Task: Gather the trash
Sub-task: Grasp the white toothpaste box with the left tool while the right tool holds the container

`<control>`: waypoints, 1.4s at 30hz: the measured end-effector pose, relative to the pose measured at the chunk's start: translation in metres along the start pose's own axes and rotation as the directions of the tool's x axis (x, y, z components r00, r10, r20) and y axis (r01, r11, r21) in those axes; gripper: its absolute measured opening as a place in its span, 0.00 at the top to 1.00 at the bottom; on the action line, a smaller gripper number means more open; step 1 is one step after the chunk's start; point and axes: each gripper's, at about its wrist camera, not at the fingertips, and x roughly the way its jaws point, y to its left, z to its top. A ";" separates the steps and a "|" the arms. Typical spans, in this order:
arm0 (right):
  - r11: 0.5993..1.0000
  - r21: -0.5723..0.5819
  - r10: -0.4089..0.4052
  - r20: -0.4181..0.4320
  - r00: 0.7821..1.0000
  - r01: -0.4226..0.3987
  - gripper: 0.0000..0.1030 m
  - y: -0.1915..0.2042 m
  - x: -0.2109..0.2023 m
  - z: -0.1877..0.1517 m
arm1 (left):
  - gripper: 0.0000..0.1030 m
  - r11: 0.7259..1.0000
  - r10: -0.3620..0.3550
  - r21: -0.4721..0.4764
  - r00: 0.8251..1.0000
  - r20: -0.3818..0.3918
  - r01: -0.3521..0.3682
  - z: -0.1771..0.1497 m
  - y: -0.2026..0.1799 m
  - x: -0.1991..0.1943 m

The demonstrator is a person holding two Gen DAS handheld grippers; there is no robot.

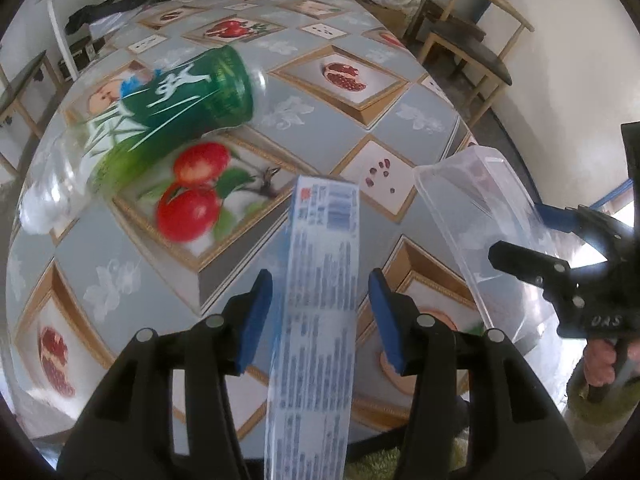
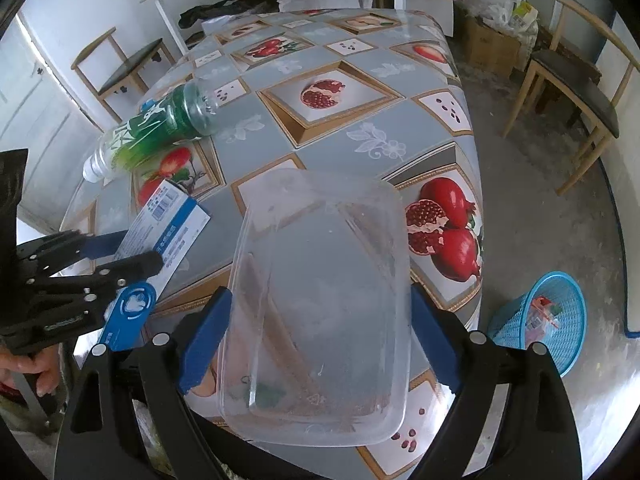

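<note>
My left gripper (image 1: pixel 320 316) holds a long blue and white carton (image 1: pixel 320 312) between its blue pads, above the table's near edge; the right pad looks slightly apart from the carton. The carton also shows in the right wrist view (image 2: pixel 160 236). My right gripper (image 2: pixel 320 336) is shut on a clear plastic container (image 2: pixel 324 300), held above the table's near edge; the container shows in the left wrist view (image 1: pixel 480 216) too. A green-labelled plastic bottle (image 1: pixel 160 120) lies on its side on the table, far left, also in the right wrist view (image 2: pixel 156 128).
The table (image 2: pixel 360 92) has a fruit-print cloth. A blue basket (image 2: pixel 548 320) with some trash stands on the floor at the right. Wooden chairs (image 2: pixel 572 80) stand right and far left (image 2: pixel 120 68). Boxes and bags sit behind the table.
</note>
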 end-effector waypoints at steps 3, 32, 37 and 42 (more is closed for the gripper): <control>1.000 0.017 0.008 -0.011 1.000 -0.007 0.16 -0.002 0.004 0.002 | 0.54 0.999 0.018 0.028 1.000 0.001 -0.018 0.005 -0.006 0.006; 0.999 0.046 -0.001 -0.031 1.000 0.002 0.15 0.002 0.025 0.018 | 0.69 0.999 -0.016 -0.038 1.000 0.023 0.017 0.013 0.007 0.016; 0.999 0.049 0.002 -0.009 1.000 -0.002 0.17 0.004 0.020 0.017 | 0.70 0.998 -0.027 -0.047 0.998 0.055 0.030 0.012 0.008 0.004; 0.999 0.049 0.009 0.016 1.000 -0.010 0.17 0.005 0.013 0.017 | 0.70 0.998 -0.037 -0.042 0.995 0.089 0.040 0.011 0.005 -0.007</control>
